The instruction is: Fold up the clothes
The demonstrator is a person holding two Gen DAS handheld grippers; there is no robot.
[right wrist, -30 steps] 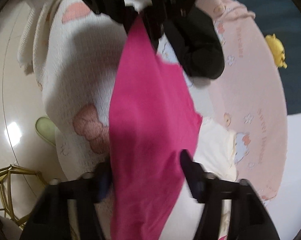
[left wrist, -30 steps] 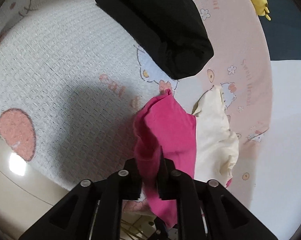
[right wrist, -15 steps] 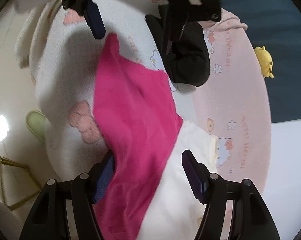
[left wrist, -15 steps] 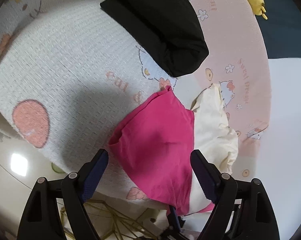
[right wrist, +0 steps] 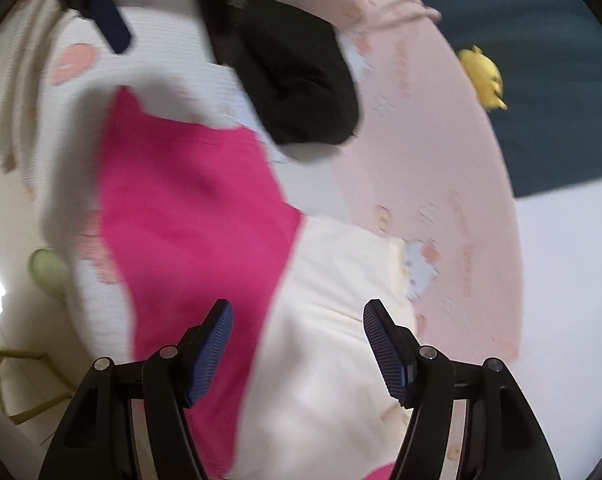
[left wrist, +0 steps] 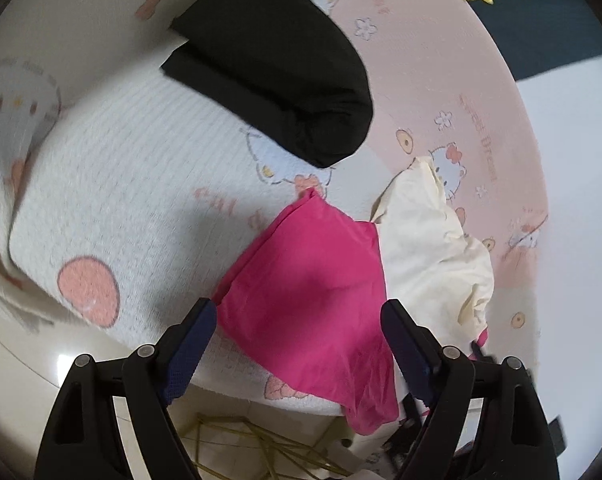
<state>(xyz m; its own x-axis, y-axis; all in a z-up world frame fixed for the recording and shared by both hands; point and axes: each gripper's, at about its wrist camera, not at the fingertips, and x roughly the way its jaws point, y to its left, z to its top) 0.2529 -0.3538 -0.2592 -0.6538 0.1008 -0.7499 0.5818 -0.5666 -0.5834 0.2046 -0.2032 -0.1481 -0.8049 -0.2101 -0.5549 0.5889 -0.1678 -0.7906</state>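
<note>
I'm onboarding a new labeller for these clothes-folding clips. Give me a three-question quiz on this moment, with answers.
1. True or false: the left gripper is clamped on the pink garment.
2. Which garment lies folded beyond the pink one? A) black garment B) cream garment C) a blue one
3. Fill in: the small toy at the pink blanket's far edge is ____ in colour.

Key: 1 false, both grippers, including the right gripper, are open; 2 A; 3 yellow.
</note>
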